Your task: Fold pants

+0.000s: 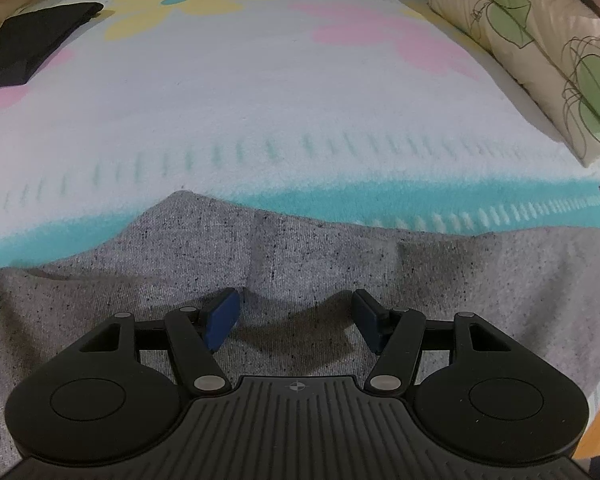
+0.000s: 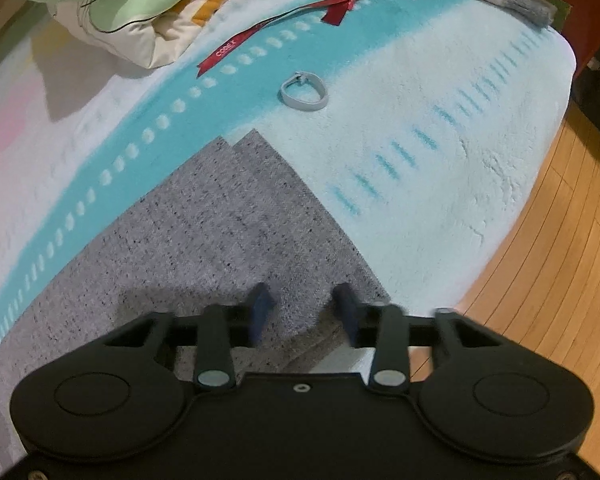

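Two grippers hover over grey pants lying flat on a flowered blanket: left gripper spread wide, empty; right gripper narrowed, its grip unclear. Legs look stacked; further folds remain.

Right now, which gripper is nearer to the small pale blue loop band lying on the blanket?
Right. The right gripper sits over the grey pants' corner, the loop band just beyond; the left gripper's view doesn't show it.
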Available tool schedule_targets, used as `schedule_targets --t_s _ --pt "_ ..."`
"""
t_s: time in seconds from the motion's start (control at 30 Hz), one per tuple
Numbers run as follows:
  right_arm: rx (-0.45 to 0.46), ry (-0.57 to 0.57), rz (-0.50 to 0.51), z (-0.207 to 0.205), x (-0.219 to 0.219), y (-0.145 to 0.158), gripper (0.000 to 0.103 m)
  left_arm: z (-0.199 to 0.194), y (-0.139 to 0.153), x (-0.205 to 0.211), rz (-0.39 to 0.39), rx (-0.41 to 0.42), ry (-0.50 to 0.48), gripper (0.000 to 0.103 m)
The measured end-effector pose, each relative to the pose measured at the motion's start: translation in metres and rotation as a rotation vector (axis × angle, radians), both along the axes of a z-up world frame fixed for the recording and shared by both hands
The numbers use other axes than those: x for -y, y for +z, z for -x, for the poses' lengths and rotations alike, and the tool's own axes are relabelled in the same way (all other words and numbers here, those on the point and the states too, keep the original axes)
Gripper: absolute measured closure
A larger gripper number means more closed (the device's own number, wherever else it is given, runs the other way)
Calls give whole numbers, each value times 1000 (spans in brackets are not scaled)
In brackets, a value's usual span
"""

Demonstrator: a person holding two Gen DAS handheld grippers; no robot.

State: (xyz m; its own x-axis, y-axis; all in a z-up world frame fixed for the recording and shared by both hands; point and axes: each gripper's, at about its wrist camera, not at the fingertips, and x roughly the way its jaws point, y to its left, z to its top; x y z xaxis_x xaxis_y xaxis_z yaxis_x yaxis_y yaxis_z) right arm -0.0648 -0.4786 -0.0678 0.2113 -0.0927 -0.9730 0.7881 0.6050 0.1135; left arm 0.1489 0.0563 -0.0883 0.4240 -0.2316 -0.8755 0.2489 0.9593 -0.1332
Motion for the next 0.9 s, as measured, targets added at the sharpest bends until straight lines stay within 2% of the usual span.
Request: schedule_targets --t_s 0.03,0.1,0.2,0.3,0.43,0.53,0.63,0.7,0.77,0.8,0.87,0.9 --pt "28 16 -19 -1 -1 1 85 0 0 -1 3 0 1 43" --pt "36 15 1 -2 -6 6 86 0 1 -3 12 1 6 43" --pt "22 57 133 -7 -25 26 89 1 4 -6 30 2 17 43" --pt "-53 53 266 -7 -34 38 91 3 6 -9 37 7 28 44" --pt "-153 36 209 -13 -21 10 91 18 11 -2 -25 67 13 44" --pt "-177 56 226 -18 -26 1 91 38 18 8 -2 109 -23 44" --pt "-187 59 229 -20 -28 -3 89 61 21 27 11 147 -113 44" --pt "-182 61 224 -20 -29 -5 88 72 14 45 -14 145 -198 43" --pt "-160 48 209 -16 -26 -5 84 76 -1 60 -96 133 -245 40" --pt "-134 31 197 -11 -22 -3 76 77 -3 64 -117 177 -248 37" --pt "-77 -26 168 1 -16 5 69 69 -2 67 -113 166 -227 37" --pt "-48 -54 154 6 -11 9 55 62 -1 66 -91 146 -195 37"
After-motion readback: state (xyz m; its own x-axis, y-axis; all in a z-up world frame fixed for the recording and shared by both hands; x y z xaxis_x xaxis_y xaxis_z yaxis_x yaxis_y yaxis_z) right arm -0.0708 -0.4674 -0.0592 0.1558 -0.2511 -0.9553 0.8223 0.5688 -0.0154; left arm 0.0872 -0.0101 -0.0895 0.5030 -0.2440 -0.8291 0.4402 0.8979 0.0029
